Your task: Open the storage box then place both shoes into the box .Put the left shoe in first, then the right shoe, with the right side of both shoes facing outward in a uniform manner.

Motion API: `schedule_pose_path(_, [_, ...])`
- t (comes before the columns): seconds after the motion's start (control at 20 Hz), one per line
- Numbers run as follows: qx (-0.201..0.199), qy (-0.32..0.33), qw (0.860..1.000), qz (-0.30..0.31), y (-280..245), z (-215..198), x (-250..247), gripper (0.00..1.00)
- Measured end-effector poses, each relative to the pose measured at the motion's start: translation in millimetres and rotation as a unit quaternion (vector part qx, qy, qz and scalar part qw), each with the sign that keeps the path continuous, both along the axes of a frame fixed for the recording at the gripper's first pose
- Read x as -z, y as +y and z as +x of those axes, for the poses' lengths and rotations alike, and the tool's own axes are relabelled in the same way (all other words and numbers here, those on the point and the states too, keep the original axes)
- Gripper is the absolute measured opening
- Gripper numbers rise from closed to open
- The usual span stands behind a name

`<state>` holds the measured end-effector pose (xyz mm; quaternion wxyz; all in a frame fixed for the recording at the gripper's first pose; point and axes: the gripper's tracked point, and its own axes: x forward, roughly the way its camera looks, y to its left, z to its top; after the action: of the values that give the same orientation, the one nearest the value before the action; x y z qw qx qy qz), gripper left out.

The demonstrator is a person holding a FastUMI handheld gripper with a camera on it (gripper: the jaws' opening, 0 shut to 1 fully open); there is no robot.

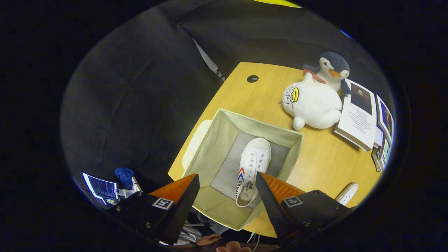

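An open pale-green fabric storage box (210,140) stands on the wooden table (322,161), its lid (196,140) lying beside its far-left wall. One white sneaker (252,164) with red and blue stripes lies on the box's grey floor, toe pointing away from me. My gripper (227,182) hovers above the box's near side, open, with nothing between its fingers; the shoe's heel shows in the gap, well below. A second white shoe (347,193) peeks out on the table just beyond the right finger.
Two plush toys, a white one (313,105) and a penguin (334,70), sit on the table beyond the box. Books (357,119) lie to their right. A cable hole (252,78) marks the table's far corner. A person's hand (210,239) shows beneath the fingers.
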<state>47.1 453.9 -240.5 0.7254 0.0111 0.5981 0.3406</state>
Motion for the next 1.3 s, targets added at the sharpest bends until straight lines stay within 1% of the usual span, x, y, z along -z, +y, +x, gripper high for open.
schedule_pose_path(0.2, [0.021, -0.005, 1.000, 0.012, -22, 8, -17, 0.98])
schedule_pose_path(0.4, [0.038, -0.008, 0.999, 0.021, -58, 9, -18, 0.98])
schedule_pose_path(0.55, [0.069, 0.017, 0.997, 0.031, -87, 6, -15, 0.98])
schedule_pose_path(0.65, [0.089, 0.022, 0.995, 0.031, -106, 7, -17, 0.98])
schedule_pose_path(0.85, [0.124, 0.029, 0.991, 0.031, -155, 2, -1, 0.98])
schedule_pose_path(1.05, [0.186, 0.050, 0.981, 0.034, -207, 1, 21, 0.98])
schedule_pose_path(1.2, [0.216, 0.042, 0.976, 0.000, -260, 0, 45, 0.98])
schedule_pose_path(1.3, [0.233, 0.048, 0.971, -0.019, -289, -5, 58, 0.98])
